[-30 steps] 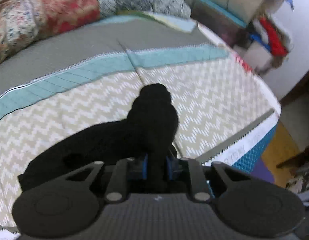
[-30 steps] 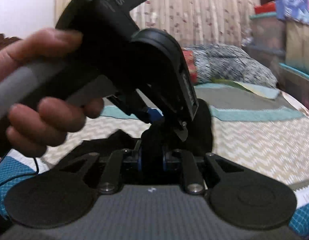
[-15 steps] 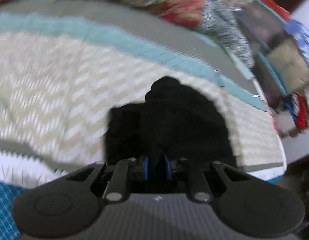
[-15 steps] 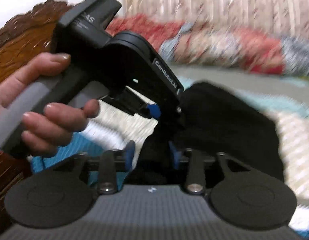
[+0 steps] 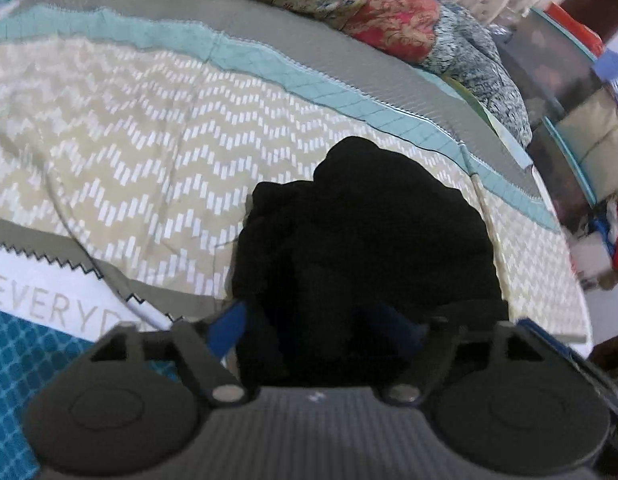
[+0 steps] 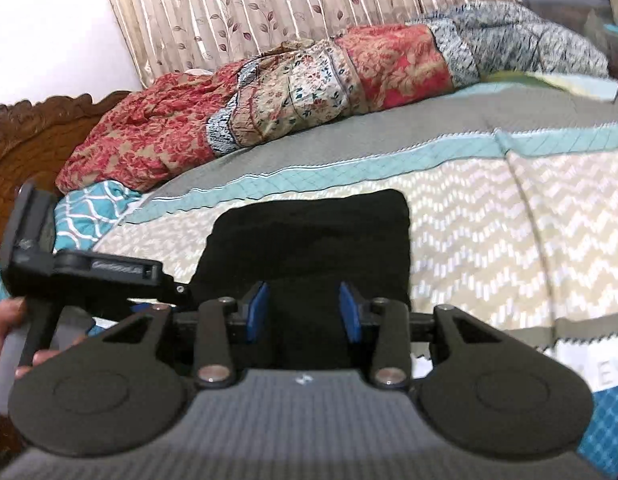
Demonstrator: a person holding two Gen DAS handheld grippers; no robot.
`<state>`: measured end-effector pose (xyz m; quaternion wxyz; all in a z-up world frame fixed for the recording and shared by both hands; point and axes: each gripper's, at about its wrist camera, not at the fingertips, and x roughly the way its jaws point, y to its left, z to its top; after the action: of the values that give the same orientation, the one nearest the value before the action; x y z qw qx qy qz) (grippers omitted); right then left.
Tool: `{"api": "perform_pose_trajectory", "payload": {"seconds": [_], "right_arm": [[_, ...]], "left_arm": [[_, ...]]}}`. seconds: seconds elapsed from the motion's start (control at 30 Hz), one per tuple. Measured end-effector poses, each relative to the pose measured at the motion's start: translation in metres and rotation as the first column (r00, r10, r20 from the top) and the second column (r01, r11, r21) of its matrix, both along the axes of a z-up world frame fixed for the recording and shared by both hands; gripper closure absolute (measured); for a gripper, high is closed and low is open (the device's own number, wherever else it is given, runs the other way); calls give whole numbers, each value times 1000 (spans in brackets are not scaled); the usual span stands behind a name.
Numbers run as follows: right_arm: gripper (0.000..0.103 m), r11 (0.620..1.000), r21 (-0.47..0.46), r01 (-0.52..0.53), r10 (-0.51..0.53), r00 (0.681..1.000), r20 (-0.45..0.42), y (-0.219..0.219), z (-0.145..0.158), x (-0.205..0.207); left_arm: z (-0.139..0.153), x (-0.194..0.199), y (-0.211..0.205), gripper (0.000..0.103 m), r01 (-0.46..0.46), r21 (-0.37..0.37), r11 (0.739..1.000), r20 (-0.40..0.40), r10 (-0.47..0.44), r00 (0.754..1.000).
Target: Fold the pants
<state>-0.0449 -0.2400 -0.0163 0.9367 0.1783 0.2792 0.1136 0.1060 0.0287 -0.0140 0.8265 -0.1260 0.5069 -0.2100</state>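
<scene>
Pants (image 6: 309,248), folded, lie on the bed (image 6: 509,216); we lift both spread hand-held grippers, left (image 5: 329,320) and right (image 6: 305,312), straight up, sparing the fold.

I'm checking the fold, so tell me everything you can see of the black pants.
The black pants look like soft, matte fabric, folded into a compact, roughly rectangular bundle lying flat on the chevron bedspread. No details show in the dark cloth. Both grippers, left gripper and right gripper, sit open at its near edge.
</scene>
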Motion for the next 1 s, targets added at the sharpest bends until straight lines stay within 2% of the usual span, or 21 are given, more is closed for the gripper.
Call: {"api": "perform_pose_trajectory", "payload": {"seconds": [0.13,0.2,0.27,0.3,0.33,0.4,0.47,0.5,0.53,0.57,0.63,0.7,0.77,0.87,1.0], "right_arm": [[64,994,-28,-110,109,994,-26,31,-9,11],[64,979,-53,-198,194,978,-71,54,-18,8],[62,954,-86,-286,277,955,-100,76,-28,2],[62,948,-114,-298,288,953,-100,83,-29,0],[62,944,-128,-303,292,952,-96,85,-28,-2],[62,951,-78,-299,293,953,-82,74,-20,-3],[59,964,-20,-264,263,964,-50,52,-11,-7],[50,972,5,-235,235,972,-26,38,-7,-10],[43,980,33,-198,198,980,-3,22,-2,-14],[27,986,59,-156,156,988,14,8,0,-16],[13,991,125,-44,40,999,34,-24,-2,-20],[13,982,187,40,-41,999,0,-48,-13,-11],[13,962,256,90,-75,995,-69,-67,-27,-3],[13,936,337,104,-59,989,-139,-79,-47,10],[13,900,432,58,36,978,-207,-75,-68,37]], "left_arm": [[5,-24,-7,22,29,179,983,75,-43,996],[3,-39,-10,22,39,266,963,118,-72,990],[-4,-47,-12,20,46,341,939,126,-94,988],[-6,-49,-11,18,46,352,935,122,-95,988],[-6,-49,-7,17,40,342,939,118,-85,989],[-2,-46,6,16,20,267,964,98,-47,994],[3,-40,18,6,-3,177,984,85,-12,996],[5,-37,24,0,-16,132,991,77,6,997],[6,-33,27,0,-29,97,995,68,22,997],[6,-29,30,0,-43,63,997,49,40,998],[-1,-18,33,0,-55,-13,998,-2,55,998],[-9,-10,31,0,-54,-70,996,-44,51,998],[-21,-2,26,0,-52,-98,994,-83,44,996],[-37,8,15,0,-46,-113,993,-132,31,991],[-50,13,5,0,-3,-149,989,-130,-17,991]]}}
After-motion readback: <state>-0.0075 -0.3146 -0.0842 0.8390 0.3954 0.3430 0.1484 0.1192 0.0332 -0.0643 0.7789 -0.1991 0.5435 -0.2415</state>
